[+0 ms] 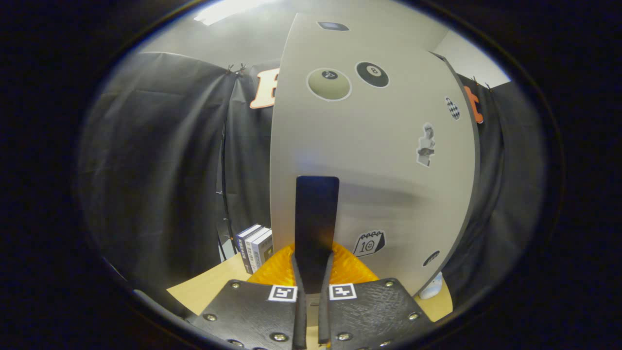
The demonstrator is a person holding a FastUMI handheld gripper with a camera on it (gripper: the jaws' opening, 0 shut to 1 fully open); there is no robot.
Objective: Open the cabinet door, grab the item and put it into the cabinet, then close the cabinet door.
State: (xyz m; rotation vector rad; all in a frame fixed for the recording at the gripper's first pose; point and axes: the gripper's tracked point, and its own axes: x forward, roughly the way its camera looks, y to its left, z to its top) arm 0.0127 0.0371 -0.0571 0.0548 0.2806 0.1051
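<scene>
Taking the cabinet door (369,160) as the landmark and reading from its left side across: to the left of the door, black cloth (160,160) is hanging as the booth's wall, and low against it a small row of books (255,247) is standing upright on the wooden table (214,287), just beside the door's lower left corner.

The door itself is standing as a large pale panel, facing the camera and carrying several stickers: two billiard-ball stickers (350,78) are sitting side by side near its top, a checkered one (452,108) is lying close to its right edge, a small figure sticker (426,144) is showing below that, and a calendar sticker (369,243) is sitting low down.

In front of the door's lower middle, the gripper (311,265) is holding a flat dark slab-like item (316,218) upright; the jaws are drawn close together and both fingers are pressing on the item's lower end. An orange, ribbed thing (277,270) is showing behind the fingers, at the foot of the door; what it is cannot be told.

To the right of the door's lower corner, a small pale object (432,289) is resting on the table, with more black cloth behind it.
</scene>
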